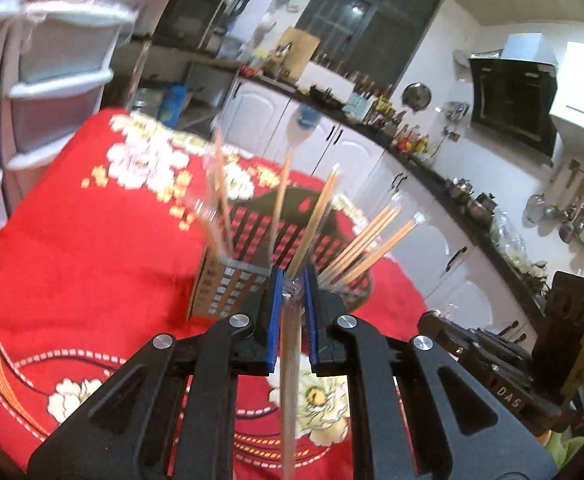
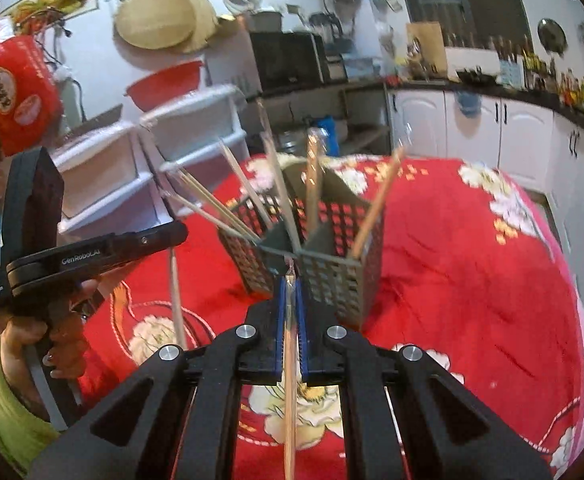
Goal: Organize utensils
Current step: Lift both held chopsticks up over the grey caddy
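Left wrist: your left gripper (image 1: 291, 280) jaws pinch a wrapped chopstick (image 1: 292, 344) | right gripper (image 2: 291, 280) likewise, its chopstick (image 2: 289, 384) | light, stiff, slippery wrapper; grip mid-shaft

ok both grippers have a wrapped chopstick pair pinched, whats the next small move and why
Probably carry each pair over the perforated holder and lower it into a compartment. The left gripper and right gripper are both shut on wrapped chopsticks, above the red tablecloth, with others already standing inside.

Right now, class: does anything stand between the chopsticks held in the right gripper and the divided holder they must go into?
Nothing stands between. The right gripper pinches wrapped chopsticks just before the holder. Only the chopsticks already inside crowd its compartments.
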A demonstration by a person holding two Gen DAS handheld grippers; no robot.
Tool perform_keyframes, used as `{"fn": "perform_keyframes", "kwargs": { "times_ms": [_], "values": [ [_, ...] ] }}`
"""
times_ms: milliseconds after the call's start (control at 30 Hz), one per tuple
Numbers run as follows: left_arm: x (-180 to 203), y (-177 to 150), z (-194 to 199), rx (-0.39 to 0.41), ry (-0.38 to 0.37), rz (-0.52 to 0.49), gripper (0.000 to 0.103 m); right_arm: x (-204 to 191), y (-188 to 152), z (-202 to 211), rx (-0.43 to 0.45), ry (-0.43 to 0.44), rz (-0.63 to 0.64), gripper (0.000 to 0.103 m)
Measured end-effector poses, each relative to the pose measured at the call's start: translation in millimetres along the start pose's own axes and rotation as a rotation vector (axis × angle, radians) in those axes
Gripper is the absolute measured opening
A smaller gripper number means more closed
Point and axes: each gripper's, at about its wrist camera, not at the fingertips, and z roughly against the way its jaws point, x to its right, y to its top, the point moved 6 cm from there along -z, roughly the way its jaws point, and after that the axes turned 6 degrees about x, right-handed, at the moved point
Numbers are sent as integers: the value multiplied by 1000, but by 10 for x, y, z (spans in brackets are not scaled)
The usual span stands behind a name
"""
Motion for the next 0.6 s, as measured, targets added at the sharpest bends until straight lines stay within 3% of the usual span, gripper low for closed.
{"fn": "perform_keyframes", "kwargs": {
  "times_ms": [600],
  "values": [
    [373,715,385,159,-64,-77,5,-336,783,305,210,46,68,6]
  ]
}}
